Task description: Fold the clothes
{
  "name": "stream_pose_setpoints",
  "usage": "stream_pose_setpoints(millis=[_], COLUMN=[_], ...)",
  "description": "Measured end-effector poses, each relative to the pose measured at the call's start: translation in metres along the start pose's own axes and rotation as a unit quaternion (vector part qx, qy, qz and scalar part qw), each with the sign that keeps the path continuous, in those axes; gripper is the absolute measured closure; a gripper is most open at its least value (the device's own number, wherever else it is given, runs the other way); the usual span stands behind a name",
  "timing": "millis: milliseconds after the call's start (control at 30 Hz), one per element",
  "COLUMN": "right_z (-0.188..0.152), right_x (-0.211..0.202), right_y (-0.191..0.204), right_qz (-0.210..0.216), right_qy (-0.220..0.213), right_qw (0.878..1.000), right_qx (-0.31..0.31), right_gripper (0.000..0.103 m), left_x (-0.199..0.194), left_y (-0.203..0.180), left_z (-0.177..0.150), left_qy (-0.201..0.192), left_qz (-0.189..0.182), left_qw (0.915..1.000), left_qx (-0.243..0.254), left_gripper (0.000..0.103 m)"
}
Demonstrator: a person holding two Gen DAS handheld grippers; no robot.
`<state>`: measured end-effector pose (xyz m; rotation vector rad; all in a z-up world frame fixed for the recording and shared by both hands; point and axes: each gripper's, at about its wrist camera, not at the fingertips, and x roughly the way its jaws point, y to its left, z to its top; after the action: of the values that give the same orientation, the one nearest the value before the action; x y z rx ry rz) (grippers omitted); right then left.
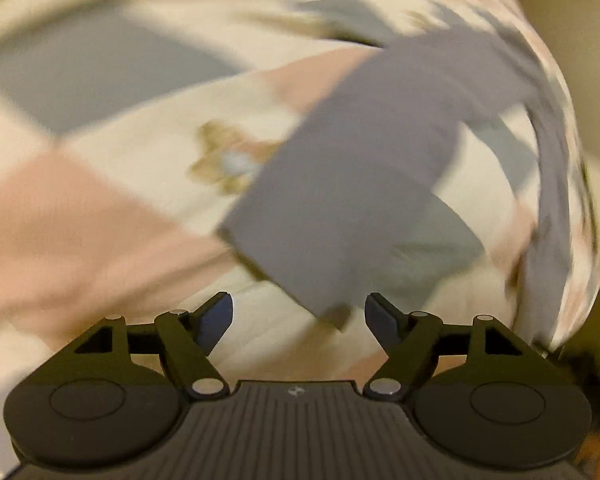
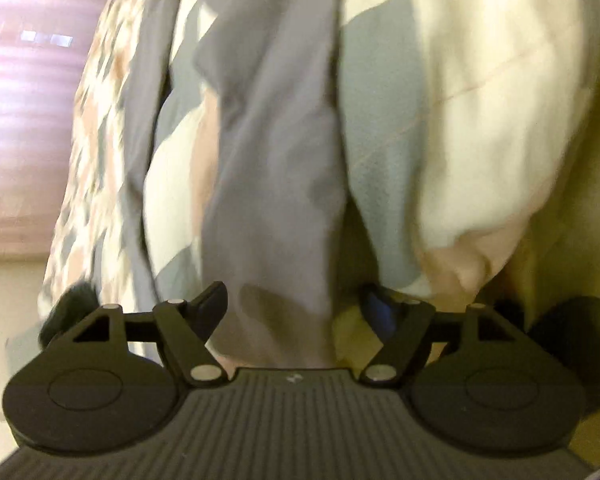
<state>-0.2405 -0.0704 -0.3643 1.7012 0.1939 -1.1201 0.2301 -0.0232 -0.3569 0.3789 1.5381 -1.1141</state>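
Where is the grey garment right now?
In the left wrist view the grey garment lies right of centre on the patchwork bedcover, its near end just ahead of the left gripper.

Patchwork quilt [image 1: 100, 208] in pink, cream and grey squares; pinkish blinds [image 2: 24, 120] beyond

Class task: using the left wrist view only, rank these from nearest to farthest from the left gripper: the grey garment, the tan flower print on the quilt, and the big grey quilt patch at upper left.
Measured from the left gripper, jaws open:
1. Grey garment: its corner hangs just ahead, between the fingers.
2. Tan flower print: mid-frame, left of the garment.
3. Grey quilt patch: far upper left.
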Motion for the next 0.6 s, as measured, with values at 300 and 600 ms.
stream_pose_setpoints(millis=[300,600], right_z=[-0.008,-0.106], right_x=[-0.015,-0.056], right_y=[-0.022,0.036], right_qz=[0.021,0.084], right_qy=[0.004,0.06], right_qw=[1.0,0.994], right_qx=[0.002,-0.026], right_gripper=[0.098,0.099], left_x=[0.007,-0.164], left_y=[-0.035,-0.053], left_z=[0.022,0.105], left_qy=[-0.069,-0.221], left_qz=[-0.024,-0.006], left_qw=[0.9969,0.956], left_qx=[0.03,0.193], left_gripper=[0.1,0.098])
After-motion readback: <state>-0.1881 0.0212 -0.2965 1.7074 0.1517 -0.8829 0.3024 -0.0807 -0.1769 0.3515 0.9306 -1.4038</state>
